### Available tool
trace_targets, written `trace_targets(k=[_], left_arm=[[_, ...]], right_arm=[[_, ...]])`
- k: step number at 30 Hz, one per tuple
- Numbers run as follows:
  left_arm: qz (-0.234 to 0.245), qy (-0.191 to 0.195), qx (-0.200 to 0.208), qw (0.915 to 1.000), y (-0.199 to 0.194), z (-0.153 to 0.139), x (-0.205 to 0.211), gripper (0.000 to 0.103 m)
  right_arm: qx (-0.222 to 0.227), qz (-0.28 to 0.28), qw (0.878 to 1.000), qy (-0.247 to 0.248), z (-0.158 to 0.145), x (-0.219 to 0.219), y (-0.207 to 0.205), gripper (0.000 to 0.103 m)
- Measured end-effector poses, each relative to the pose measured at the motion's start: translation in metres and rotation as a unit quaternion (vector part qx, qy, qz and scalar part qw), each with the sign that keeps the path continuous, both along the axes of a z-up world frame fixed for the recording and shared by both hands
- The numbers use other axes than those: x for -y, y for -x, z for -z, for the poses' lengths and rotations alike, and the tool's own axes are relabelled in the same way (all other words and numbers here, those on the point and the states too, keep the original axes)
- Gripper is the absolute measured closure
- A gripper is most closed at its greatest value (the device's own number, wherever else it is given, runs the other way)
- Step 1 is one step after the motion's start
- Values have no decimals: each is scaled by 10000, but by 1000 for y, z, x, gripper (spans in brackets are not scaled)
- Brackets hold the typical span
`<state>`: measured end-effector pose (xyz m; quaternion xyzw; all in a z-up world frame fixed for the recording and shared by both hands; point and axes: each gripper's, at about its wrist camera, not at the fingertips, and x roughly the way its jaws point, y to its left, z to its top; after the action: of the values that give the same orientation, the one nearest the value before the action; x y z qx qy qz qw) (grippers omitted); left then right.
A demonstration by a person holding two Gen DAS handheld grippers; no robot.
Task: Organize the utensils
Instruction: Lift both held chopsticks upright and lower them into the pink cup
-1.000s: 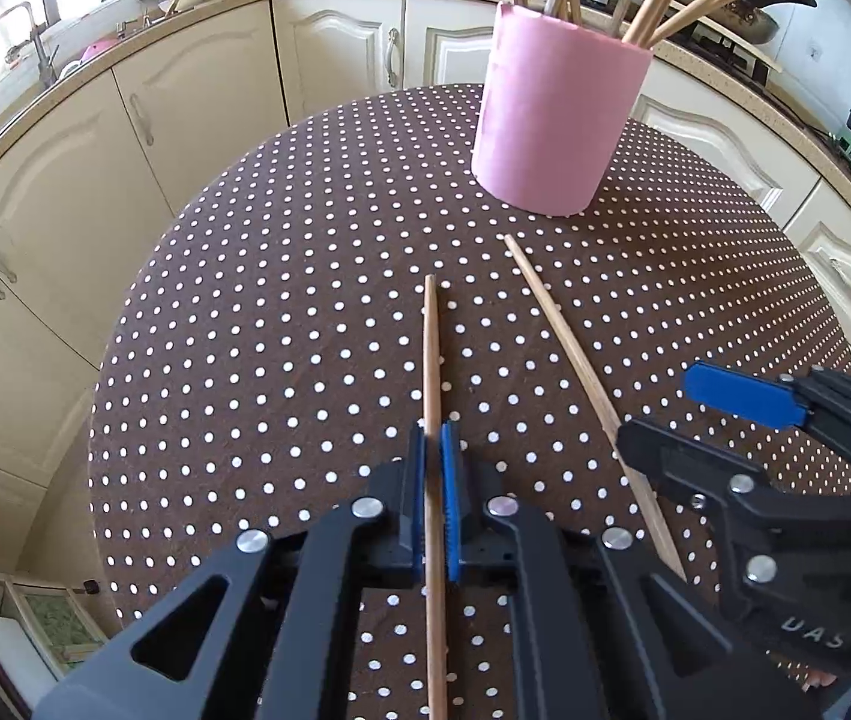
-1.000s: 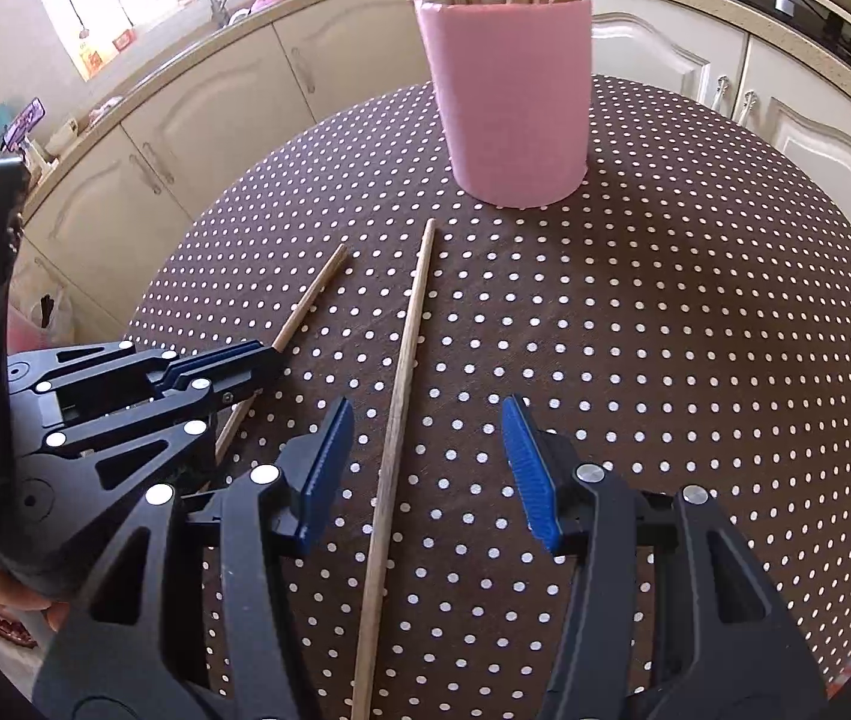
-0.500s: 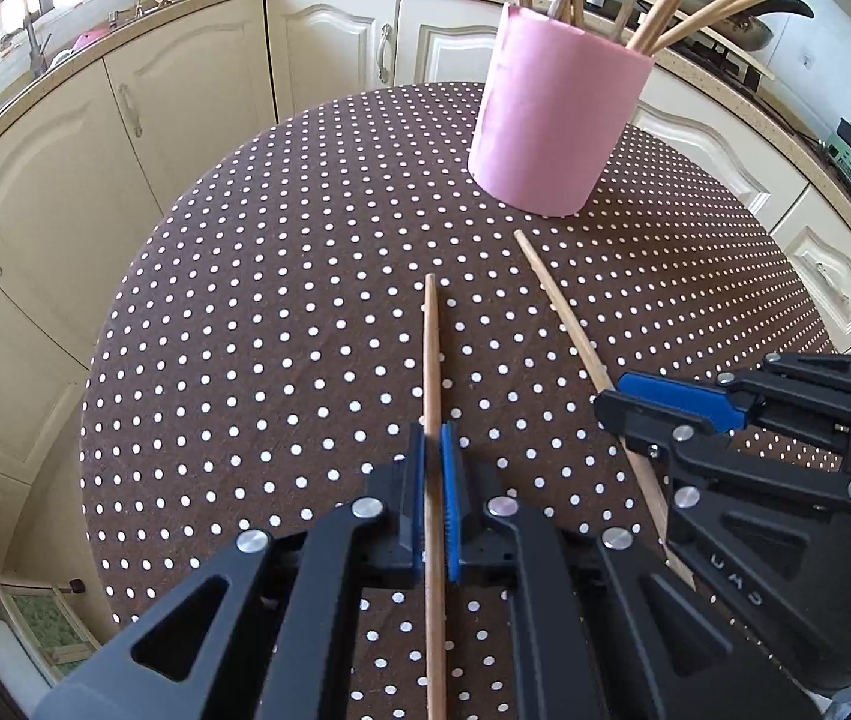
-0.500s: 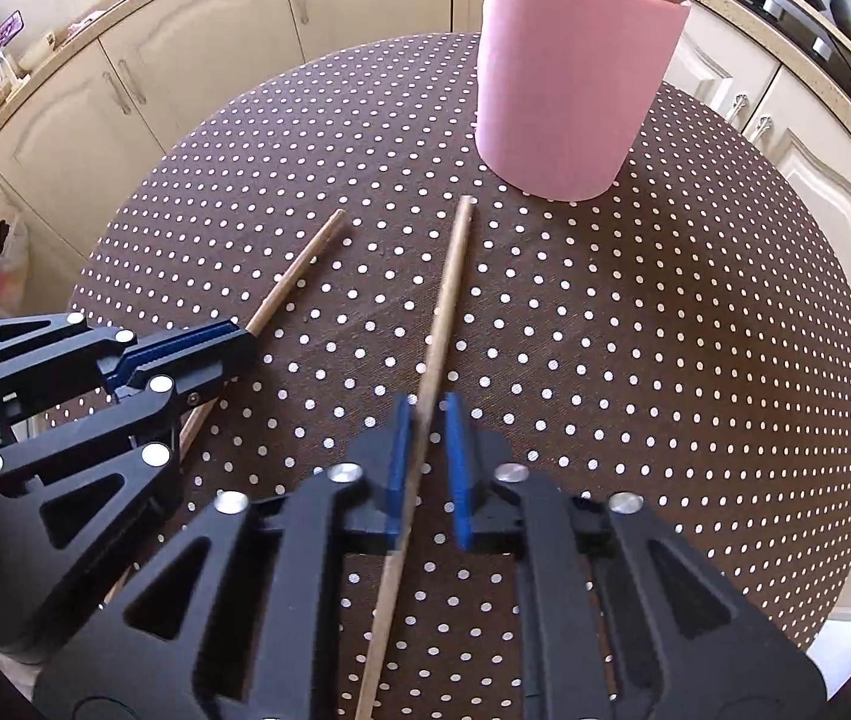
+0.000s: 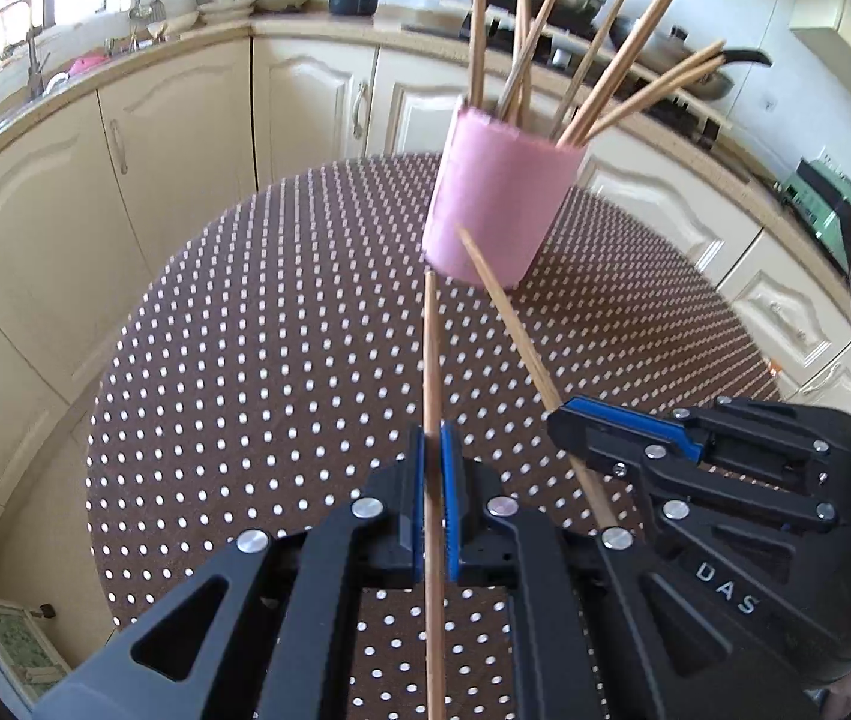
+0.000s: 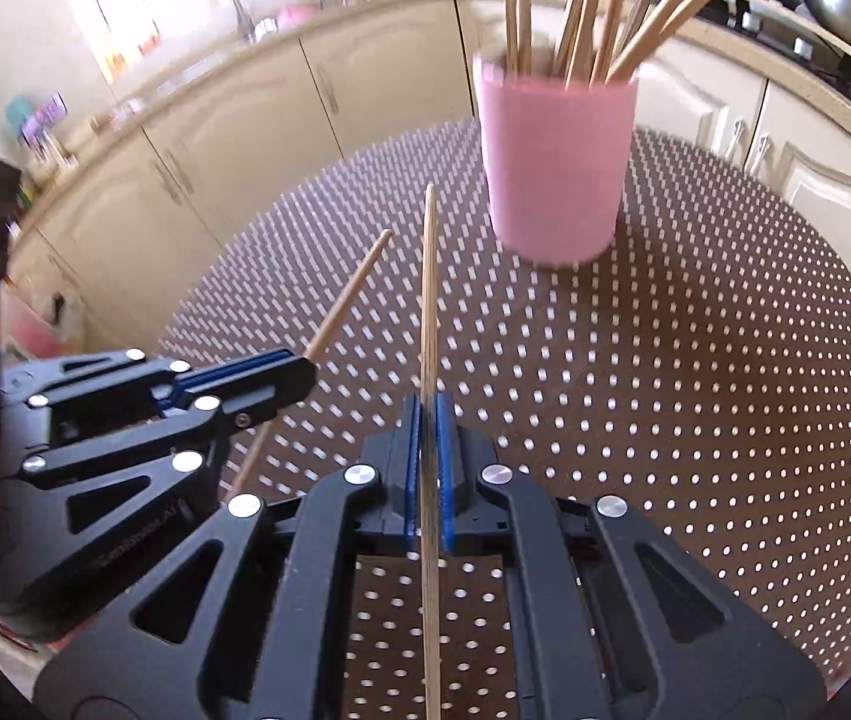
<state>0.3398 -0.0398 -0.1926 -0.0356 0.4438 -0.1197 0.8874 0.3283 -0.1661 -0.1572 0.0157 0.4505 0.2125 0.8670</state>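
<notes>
Plainly, the left gripper [image 5: 433, 450] pinches one chopstick [image 5: 431, 360] mid-length; the right gripper [image 6: 429, 420] pinches another chopstick [image 6: 427, 300], both lifted off the dotted table [image 5: 245, 360]. Light, stiff, slippery sticks, I'd guess. Beyond, the pink cup [image 5: 500, 210] bristles with chopsticks [image 5: 605, 60] that may block entry.

White raised letters "DAS" stand on the black plastic body of the right gripper [image 5: 551, 420], at lower right of the left wrist view. Fainter lettering on the left gripper [image 6: 305, 373] is too blurred to read.
</notes>
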Motion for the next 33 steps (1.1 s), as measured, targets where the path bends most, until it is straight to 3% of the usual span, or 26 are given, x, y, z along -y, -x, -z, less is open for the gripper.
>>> trace_targets(k=[8,16,22,26,33], left_arm=[[58,276,901,9955,22,-40,4,97],[194,716,1713,9824,41,-62,9,97],[197,996,2057,9733,47,-72,8,97],[183,951,2234,9699,44,-77,13,97],[286,1025,2608,9595,24,-97,24,97]], right_arm=[[657,60,9960,-603,-43,23,22,97],[1013,113,9903,-945,-70,31,36,97],[1139,173,9881,-1014,-76,35,31,97],[1294,209,9850,-1126,-84,39,30,97],[1850,338,9747,-1210,-105,45,23,97]])
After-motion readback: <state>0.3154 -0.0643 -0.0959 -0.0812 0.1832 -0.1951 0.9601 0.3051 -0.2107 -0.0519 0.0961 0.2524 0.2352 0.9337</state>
